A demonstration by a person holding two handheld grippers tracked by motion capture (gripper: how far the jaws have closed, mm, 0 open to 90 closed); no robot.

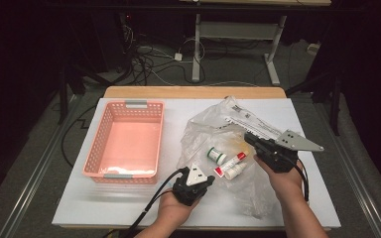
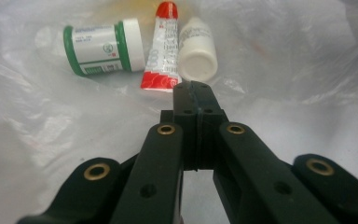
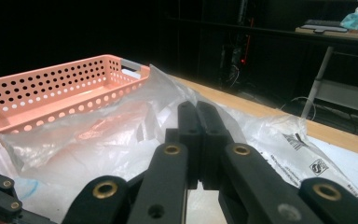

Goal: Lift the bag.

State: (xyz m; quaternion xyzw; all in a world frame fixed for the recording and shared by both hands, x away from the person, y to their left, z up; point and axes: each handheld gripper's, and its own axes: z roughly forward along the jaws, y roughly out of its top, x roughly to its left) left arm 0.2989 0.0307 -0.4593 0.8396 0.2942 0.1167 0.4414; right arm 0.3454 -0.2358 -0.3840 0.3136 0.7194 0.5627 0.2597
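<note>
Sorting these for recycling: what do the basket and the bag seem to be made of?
Basket: looks like rigid moulded plastic, matt salmon pink, its walls punched with rows of holes. Bag: seemingly thin clear plastic film, glossy and crinkled, with the table showing through it.

Pink perforated basket (image 1: 124,141) — green-banded white jar (image 2: 103,48) — red-white tube (image 2: 162,46) — white bottle (image 2: 196,49).

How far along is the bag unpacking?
Done: nothing; the pink perforated plastic basket looks empty. In hand: both hand-held grippers, left and right, are shut at the clear crinkled plastic bag. Left: green-banded white jar, red-capped tube, small white bottle all lie inside it.
</note>
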